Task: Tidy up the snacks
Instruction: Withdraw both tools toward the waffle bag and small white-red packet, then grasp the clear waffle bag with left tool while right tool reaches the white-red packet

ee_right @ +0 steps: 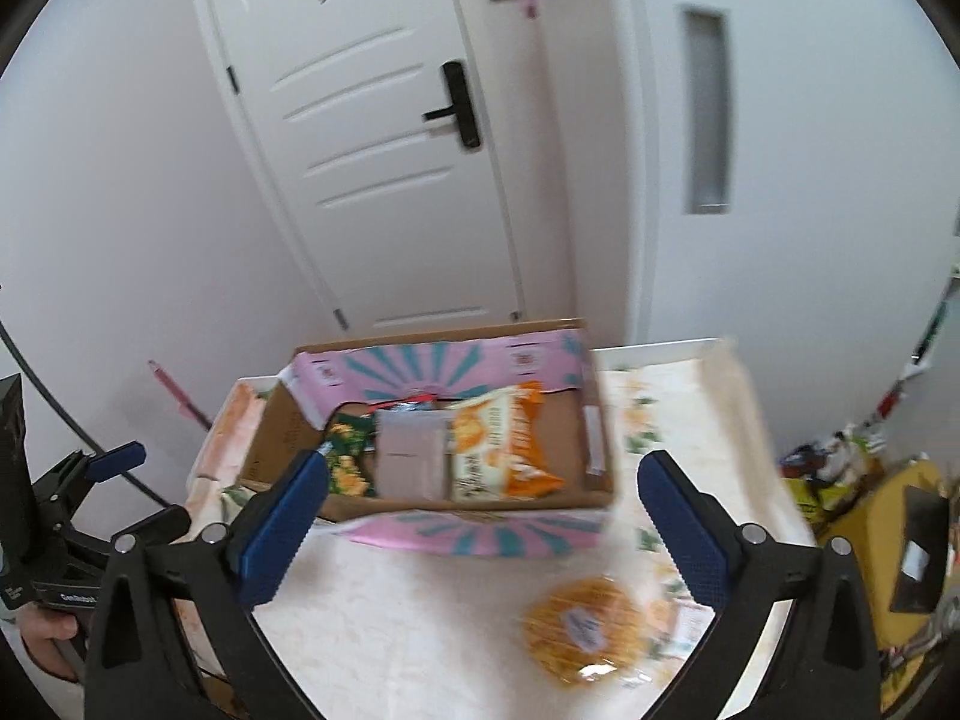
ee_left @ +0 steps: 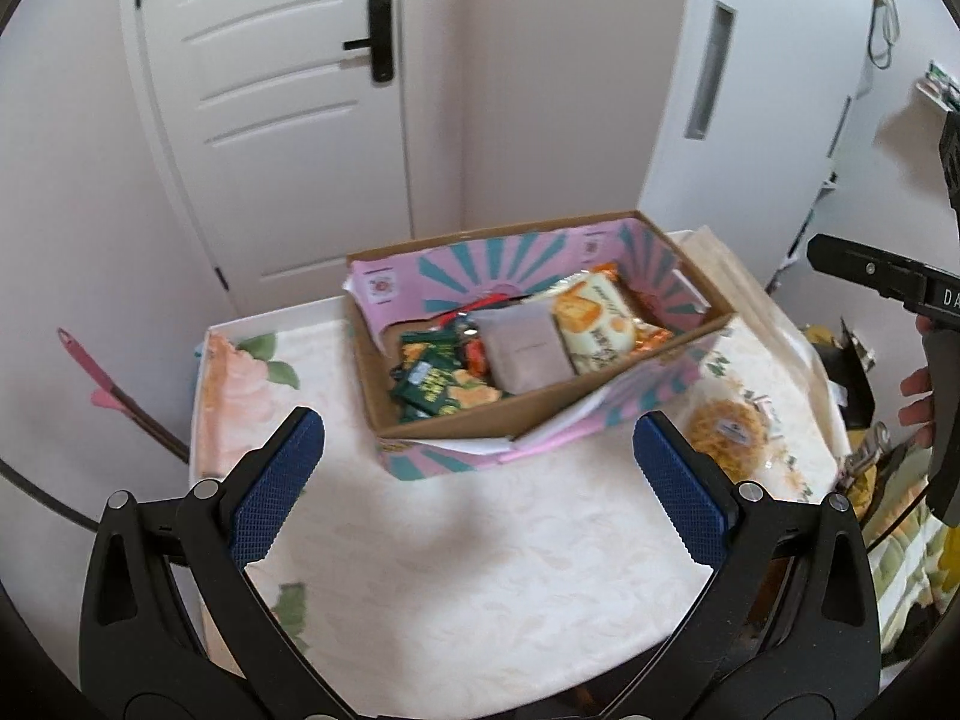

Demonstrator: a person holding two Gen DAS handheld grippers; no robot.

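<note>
A cardboard box [ee_left: 540, 408] with pink-and-teal printed flaps is being carried by a counter [ee_left: 456, 570] draped in a pale floral cloth, and the snacks are seen lying inside it: dark green packets [ee_left: 429, 384] at the left, a flat grey-mauve pack [ee_left: 525, 351] in the middle, and an orange-and-white bag [ee_left: 597, 324] just beside it on the right. A round golden snack in clear wrap [ee_right: 579, 630] is being left outside the box, on the cloth near the box's front right corner.

The left gripper [ee_left: 477, 492] is being held above the counter short of the box, its jaws spread wide with nothing between them. The right gripper [ee_right: 483, 531] is likewise being held with jaws fully spread and empty; the round snack is seen low between its fingers but untouched.

A white door [ee_left: 282, 120] with a black handle is being shown behind the counter, and a pink-handled tool [ee_left: 114, 390] is leaning at the wall to the left. Clutter, including something yellow [ee_right: 900, 552], is piled to the right of the counter.

The right wrist view is being smeared by motion, so print on the packets cannot be read. A red item behind the grey pack is mostly hidden. Only fingers of the person's hands [ee_left: 918, 408] are being caught at the picture edges.
</note>
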